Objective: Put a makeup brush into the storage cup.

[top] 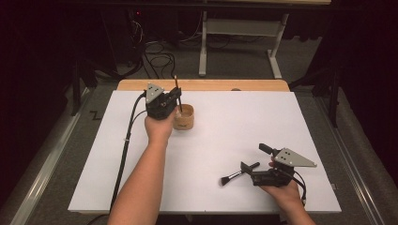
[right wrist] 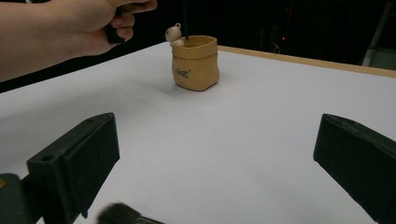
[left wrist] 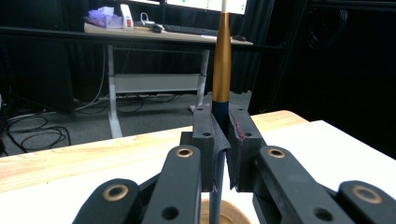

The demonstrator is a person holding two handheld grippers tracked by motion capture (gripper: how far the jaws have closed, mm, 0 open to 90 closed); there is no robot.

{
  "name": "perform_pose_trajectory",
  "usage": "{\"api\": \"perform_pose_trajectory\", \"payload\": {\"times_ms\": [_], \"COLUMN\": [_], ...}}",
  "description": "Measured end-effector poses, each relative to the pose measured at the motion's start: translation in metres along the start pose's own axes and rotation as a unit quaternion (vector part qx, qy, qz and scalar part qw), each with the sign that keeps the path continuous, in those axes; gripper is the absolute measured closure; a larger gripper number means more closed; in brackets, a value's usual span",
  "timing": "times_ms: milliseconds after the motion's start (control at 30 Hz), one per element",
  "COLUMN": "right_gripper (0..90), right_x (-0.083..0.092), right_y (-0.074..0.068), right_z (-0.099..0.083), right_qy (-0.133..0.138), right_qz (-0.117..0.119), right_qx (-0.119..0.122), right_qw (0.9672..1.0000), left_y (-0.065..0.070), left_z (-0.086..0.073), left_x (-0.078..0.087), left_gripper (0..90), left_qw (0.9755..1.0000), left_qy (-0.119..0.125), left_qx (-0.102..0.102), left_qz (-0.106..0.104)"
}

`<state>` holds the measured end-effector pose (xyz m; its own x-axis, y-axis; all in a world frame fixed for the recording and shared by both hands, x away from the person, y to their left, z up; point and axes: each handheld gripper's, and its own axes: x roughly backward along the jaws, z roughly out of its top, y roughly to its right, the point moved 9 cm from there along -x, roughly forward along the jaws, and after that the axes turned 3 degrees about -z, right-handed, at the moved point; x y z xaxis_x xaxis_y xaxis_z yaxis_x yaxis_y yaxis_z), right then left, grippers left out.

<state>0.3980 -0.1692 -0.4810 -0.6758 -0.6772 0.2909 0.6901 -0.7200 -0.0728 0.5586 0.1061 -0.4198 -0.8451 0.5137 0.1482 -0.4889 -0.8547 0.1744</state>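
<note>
High view: brush (top: pixel 238 175) beside right gripper (top: pixel 251 169)

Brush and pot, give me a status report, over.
Left gripper shut on slim brush, upright over pot. Right gripper open, idle by black brush. Nothing in the way.

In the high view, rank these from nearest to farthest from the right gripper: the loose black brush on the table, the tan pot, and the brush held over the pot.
Measured from the right gripper:
1. Loose black brush, lying right at its jaws, just to their left.
2. Tan pot, up the table to the left.
3. Held brush, standing in the pot, clamped by the left gripper; marginally beyond the pot.
</note>
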Motion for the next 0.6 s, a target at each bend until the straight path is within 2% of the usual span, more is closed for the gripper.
{"api": "perform_pose_trajectory", "payload": {"times_ms": [600], "right_gripper": [1.3], "right_x": [0.000], "right_y": [-0.001], "right_z": [-0.001], "right_qy": [0.001], "right_qz": [-0.002], "right_qx": [0.001], "right_qw": [1.0000], "left_y": [-0.014], "left_z": [-0.013], "left_x": [0.000], "left_gripper": [83.1], "left_qw": [0.9997], "left_qy": [-0.014], "left_qx": [0.011], "left_qz": [0.016]}}
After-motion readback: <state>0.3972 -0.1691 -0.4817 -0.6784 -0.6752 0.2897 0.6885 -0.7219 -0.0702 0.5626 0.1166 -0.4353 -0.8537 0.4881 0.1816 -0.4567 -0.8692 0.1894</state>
